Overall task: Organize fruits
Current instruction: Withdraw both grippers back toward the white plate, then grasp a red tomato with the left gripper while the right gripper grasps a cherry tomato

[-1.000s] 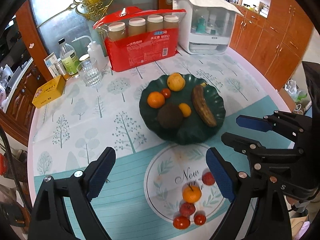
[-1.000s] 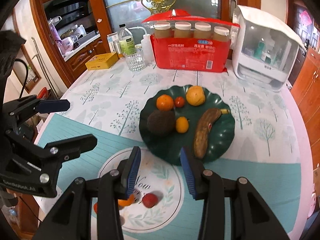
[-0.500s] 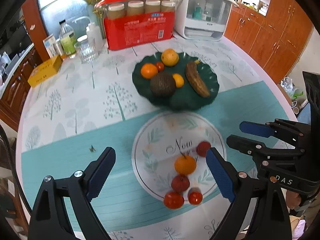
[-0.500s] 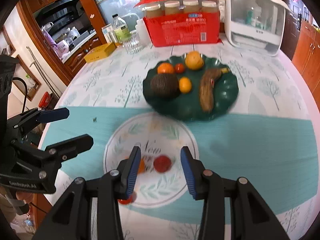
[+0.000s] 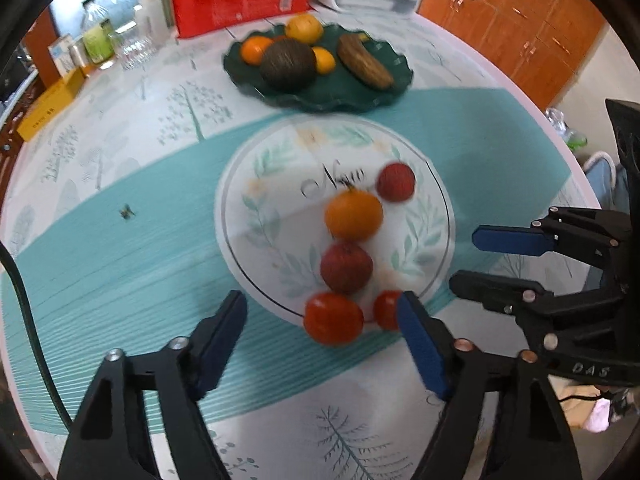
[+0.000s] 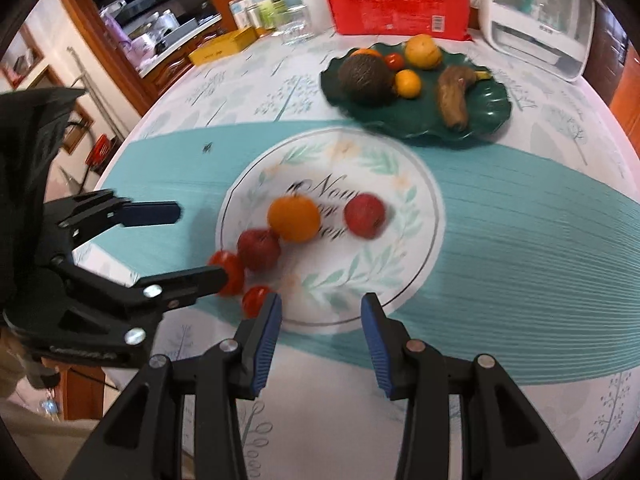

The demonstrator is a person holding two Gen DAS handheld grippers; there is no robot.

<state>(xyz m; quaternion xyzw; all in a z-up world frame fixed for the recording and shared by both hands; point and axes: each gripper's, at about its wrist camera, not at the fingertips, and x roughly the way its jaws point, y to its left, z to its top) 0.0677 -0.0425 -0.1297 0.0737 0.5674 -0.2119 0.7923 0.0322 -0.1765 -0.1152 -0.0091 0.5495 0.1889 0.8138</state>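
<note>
Here the black left gripper (image 5: pixel 320 320) with blue pads is closing, its jaws either side of a round red tomato (image 5: pixel 333 318) on the near edge of the white printed circle (image 5: pixel 256 216), pads not touching. The right gripper (image 6: pixel 321 320) hangs part-open, empty.

Ahead of your left tool (image 5: pixel 322 320), black with blue pads: white mat (image 5: pixel 272 184) with green leaf print, holding red tomatoes (image 5: pixel 333 318) and an orange fruit (image 5: pixel 353 214). Beyond: dark green plate (image 5: pixel 384 96). Surface (image 5: pixel 120 264): teal-striped, tree-patterned.
</note>
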